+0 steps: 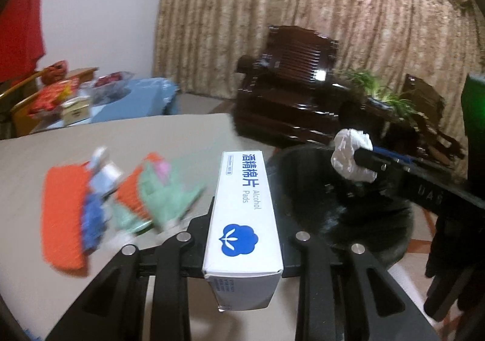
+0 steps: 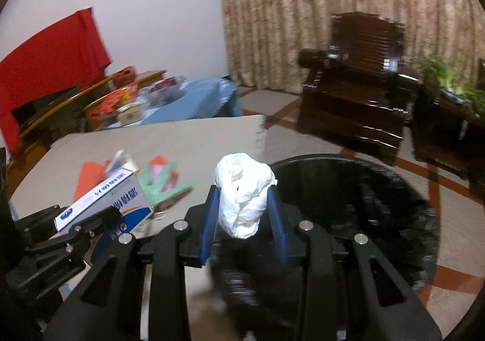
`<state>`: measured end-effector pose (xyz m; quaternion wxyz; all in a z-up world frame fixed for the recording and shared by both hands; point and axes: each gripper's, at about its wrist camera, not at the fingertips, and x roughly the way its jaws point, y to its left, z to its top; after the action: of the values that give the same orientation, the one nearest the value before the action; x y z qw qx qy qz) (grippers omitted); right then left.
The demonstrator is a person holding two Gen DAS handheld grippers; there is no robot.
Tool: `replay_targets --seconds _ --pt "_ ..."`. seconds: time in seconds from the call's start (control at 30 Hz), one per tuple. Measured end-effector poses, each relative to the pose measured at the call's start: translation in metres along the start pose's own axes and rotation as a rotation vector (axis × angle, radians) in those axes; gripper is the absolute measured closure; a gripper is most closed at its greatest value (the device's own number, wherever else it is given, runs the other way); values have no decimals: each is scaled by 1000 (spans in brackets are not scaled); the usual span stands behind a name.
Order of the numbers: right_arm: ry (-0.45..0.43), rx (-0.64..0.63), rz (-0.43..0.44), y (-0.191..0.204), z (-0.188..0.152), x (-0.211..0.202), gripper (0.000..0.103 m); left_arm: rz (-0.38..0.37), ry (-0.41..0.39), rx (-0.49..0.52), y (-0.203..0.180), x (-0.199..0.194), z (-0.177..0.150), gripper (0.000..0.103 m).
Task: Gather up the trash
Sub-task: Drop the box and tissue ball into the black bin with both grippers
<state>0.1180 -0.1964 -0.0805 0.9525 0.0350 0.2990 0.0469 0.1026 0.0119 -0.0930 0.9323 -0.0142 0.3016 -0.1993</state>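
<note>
On the beige bench (image 1: pixel 127 135), a heap of bright scraps (image 1: pixel 100 198) in orange, green, blue and pink lies uncollected at the left, blurred in both views and too smeared to name piece by piece; judged from the task, these are likely what remains to be gathered. Next to the right, the left hand-held gripper (image 1: pixel 242 250) is clamped narrow on a white alcohol-pads box (image 1: pixel 242 220), gripped across its narrow sides with its length pointing forward, a hold that seems meant to let it slide out lengthways once it is over the bin. Further right, the right hand-held gripper (image 2: pixel 242 207) pinches a crumpled white wad of paper or tissue (image 2: pixel 242 192) between its blue fingers (image 2: pixel 209 220), the soft ball bulging above them; in the left wrist view the same wad (image 1: pixel 353 159) hangs over the near rim of the black trash bin (image 2: pixel 379 204). The bin stands on the floor just beside the bench's right edge, its mouth open and unobstructed, so the wad appears close to a clear drop, while the box sits over the bench edge beside the bin's rim and probably needs to travel a little further right. Beyond, nothing blocks either path: a dark wooden armchair (image 2: pixel 357 92) and a potted green plant (image 2: pixel 454 83) stand well behind the bin against patterned curtains (image 2: pixel 333 8), and a blue-covered side table (image 2: pixel 194 98) of clutter sits far off at the left.
</note>
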Motion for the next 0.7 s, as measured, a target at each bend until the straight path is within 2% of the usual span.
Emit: replay_targets --seconds 0.27,0.4,0.43,0.47,0.5,0.53,0.63,0.67,0.7 --pt "11 82 -138 -71 -11 -7 71 -103 12 52 -61 53 31 73" --pt "22 110 -190 -93 -21 -8 66 -159 38 64 -83 74 36 72" --pt "21 114 -201 -95 -21 -7 65 -170 43 60 -87 78 37 69" --pt "21 118 -214 -99 -23 -8 60 -187 50 57 -89 81 37 54" --pt "20 123 -223 -101 -25 -8 56 -192 51 54 -91 83 38 47" --pt "16 130 -235 -105 -26 -9 46 -194 44 48 -92 82 38 38" --pt "1 145 -255 -108 -27 -12 30 -194 34 36 -85 77 37 30" --pt "-5 146 -263 -108 -28 -13 19 -185 31 30 -82 74 37 27" --pt "-12 151 -269 -108 -28 -15 15 -174 27 23 -77 73 36 25"
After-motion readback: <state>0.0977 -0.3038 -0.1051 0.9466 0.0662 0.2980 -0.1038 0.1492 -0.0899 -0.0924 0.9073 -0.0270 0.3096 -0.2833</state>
